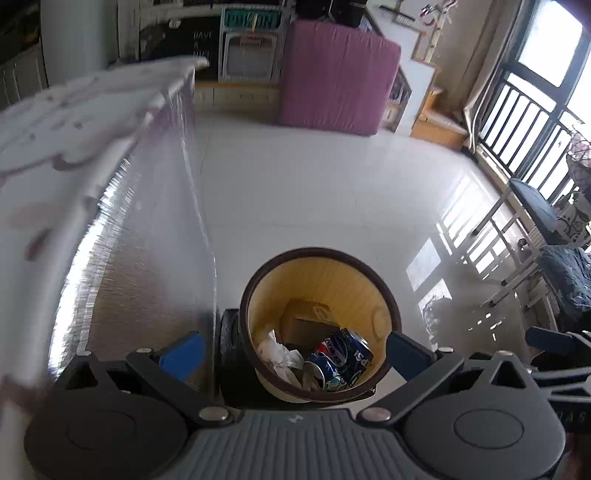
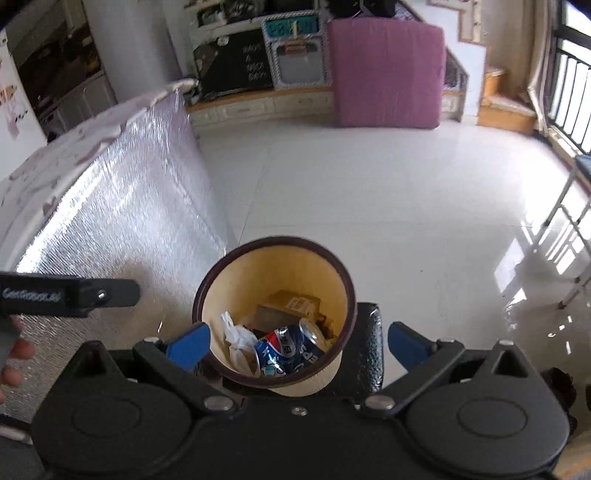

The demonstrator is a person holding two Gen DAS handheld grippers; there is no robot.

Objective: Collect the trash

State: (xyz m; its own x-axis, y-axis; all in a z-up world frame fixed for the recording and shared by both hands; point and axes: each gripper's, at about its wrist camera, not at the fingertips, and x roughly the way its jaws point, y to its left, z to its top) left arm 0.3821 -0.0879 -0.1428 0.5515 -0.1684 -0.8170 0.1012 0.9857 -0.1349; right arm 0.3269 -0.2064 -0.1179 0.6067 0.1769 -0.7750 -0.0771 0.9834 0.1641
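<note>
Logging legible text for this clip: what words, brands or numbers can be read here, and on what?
"PEPSI", partly seen and upside down, with the logo: crushed blue can in the wastebasket.
"HAVE A NICE DAY", faint: blackboard against the far wall.
White lettering on the left gripper's black arm: too blurred to read.
Teal sign above the white frame: letters unclear.
Label on the cardboard box: too small.

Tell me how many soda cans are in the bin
2, both crushed blue cans in the bin: one can on top, another can below it nearer the front. More may be hidden underneath.
</note>
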